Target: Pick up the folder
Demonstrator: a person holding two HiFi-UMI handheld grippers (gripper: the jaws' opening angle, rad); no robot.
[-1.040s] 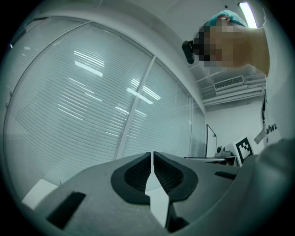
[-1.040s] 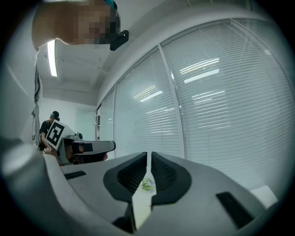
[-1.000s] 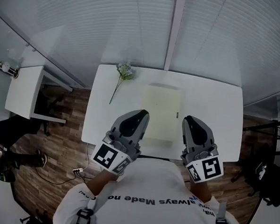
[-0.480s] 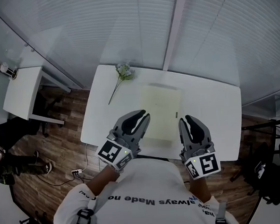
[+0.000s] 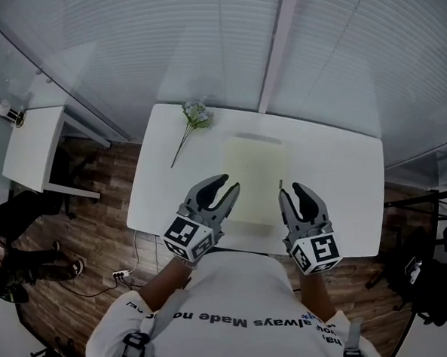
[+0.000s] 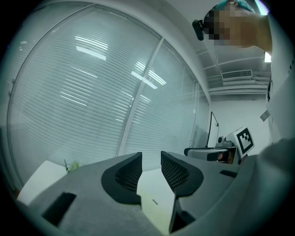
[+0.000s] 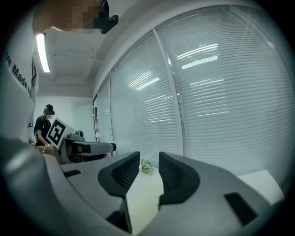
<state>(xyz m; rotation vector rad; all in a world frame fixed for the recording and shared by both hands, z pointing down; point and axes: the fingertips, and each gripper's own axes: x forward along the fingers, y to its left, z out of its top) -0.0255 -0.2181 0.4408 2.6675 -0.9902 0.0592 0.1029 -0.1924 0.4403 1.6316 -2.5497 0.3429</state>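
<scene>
**Shirt print and two code markers**

Across my white shirt (image 5: 218,340) I could read "always Made", and the letters on either side of it were cut off or too small to tell. The cubes on my left gripper (image 5: 228,183) and right gripper (image 5: 291,189) each carried a black-and-white square code marker.

Both grippers have come down toward the white table (image 5: 337,176) and look smaller in the head view. The left gripper (image 5: 228,184) now hangs lower by the near left edge of the pale folder (image 5: 257,172), the right gripper (image 5: 291,189) lower by its near right corner. Their jaws, pressed together a second ago, are opening, with nothing gripped between them.
</scene>
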